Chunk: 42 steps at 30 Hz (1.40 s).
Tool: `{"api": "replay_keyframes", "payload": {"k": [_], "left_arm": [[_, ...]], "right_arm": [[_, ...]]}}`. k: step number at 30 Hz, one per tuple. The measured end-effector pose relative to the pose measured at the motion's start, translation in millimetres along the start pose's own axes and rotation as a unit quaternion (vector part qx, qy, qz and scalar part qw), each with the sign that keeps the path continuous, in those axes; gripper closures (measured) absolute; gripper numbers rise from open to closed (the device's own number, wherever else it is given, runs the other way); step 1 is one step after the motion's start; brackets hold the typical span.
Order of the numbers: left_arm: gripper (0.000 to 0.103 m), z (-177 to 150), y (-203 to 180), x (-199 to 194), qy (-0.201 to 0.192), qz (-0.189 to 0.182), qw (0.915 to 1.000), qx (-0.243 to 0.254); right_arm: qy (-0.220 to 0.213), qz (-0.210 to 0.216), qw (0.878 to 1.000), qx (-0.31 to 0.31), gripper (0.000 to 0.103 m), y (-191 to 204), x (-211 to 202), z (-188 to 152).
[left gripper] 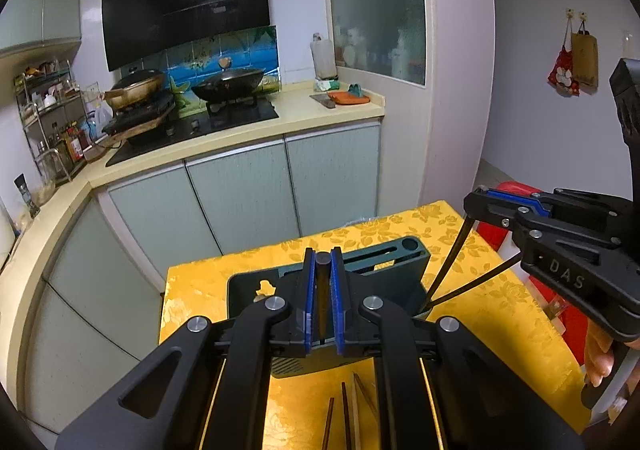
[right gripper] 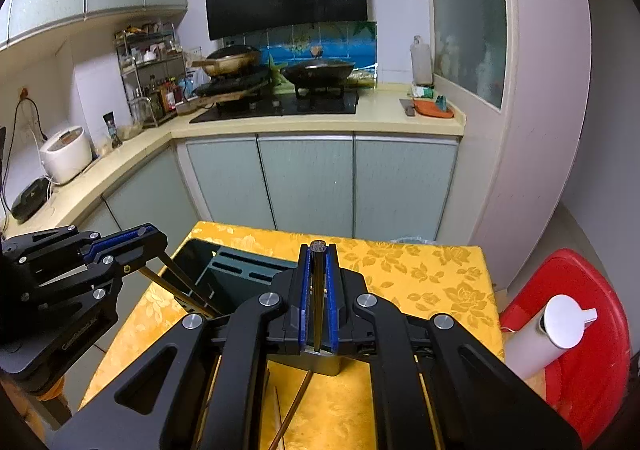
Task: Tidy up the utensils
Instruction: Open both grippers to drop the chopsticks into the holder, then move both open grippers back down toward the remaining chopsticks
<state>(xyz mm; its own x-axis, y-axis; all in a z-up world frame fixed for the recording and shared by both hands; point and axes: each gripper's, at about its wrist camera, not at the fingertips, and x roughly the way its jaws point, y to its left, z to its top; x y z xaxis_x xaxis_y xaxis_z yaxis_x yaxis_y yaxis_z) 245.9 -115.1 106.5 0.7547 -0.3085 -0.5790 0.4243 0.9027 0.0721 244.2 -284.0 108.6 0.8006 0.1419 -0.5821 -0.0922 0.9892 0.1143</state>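
Observation:
A dark green utensil holder (left gripper: 404,270) (right gripper: 236,278) with slots stands on a yellow tablecloth (left gripper: 480,314). My left gripper (left gripper: 323,255) is shut on dark chopsticks (left gripper: 322,282), whose blunt ends show between the blue pads. In the right wrist view the left gripper (right gripper: 158,242) sits at the left, its chopsticks (right gripper: 188,286) slanting down to the holder's near corner. My right gripper (right gripper: 318,248) is also shut on dark chopsticks (right gripper: 318,290). In the left wrist view the right gripper (left gripper: 474,202) holds two spread chopsticks (left gripper: 448,262) whose tips reach the holder's edge.
Several loose chopsticks (left gripper: 344,410) (right gripper: 296,402) lie on the cloth near me. A red stool (right gripper: 588,290) with a white dispenser bottle (right gripper: 560,326) stands right of the table. Beyond are grey cabinets (right gripper: 304,178) and a counter with a stove and pans (right gripper: 320,70).

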Motion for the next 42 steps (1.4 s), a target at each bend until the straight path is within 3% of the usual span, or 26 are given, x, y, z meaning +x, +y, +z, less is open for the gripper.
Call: {"api": "replay_keyframes", "payload": {"k": [4,6,9,10,18,28,33,42], "left_arm": [[0.09,-0.3,4.1,-2.9,-0.003,-0.001,0.9999,-0.01],[0.065,1.4,6.3,-7.7,-0.011,0.002,0.9999,-0.013],[0.05,3.6,8.0,-16.3,-0.024,0.005,0.9996,-0.016],[0.048,4.0,9.3,-20.2,-0.027,0.005,0.9995,-0.018],[0.024,0.2,11.6,-46.7,-0.055,0.016,0.9981,-0.021],[0.018,-33.4,7.9,-69.4,-0.065,0.023,0.9975,-0.015],[0.018,-61.0,6.6,-73.0,-0.055,0.023,0.9981,-0.014],[0.018,-124.5,9.0,-81.8,-0.028,0.018,0.9991,-0.026]], "right_arm": [[0.002,0.01,1.0,0.007,0.092,-2.3,0.4,0.3],[-0.003,0.007,1.0,0.004,0.089,-2.4,-3.0,1.1],[-0.014,-0.001,1.0,0.013,0.067,-6.4,-11.6,0.7],[-0.018,-0.003,1.0,0.015,0.064,-8.2,-14.4,0.8],[-0.049,-0.009,0.999,0.011,0.064,-17.3,-47.4,-5.0],[-0.079,-0.007,0.997,0.004,0.062,-18.6,-90.8,-38.2],[-0.078,-0.016,0.997,-0.009,0.056,-17.3,-103.1,-73.1],[-0.065,-0.035,0.997,-0.036,0.055,-9.9,-113.4,-140.8]]}}
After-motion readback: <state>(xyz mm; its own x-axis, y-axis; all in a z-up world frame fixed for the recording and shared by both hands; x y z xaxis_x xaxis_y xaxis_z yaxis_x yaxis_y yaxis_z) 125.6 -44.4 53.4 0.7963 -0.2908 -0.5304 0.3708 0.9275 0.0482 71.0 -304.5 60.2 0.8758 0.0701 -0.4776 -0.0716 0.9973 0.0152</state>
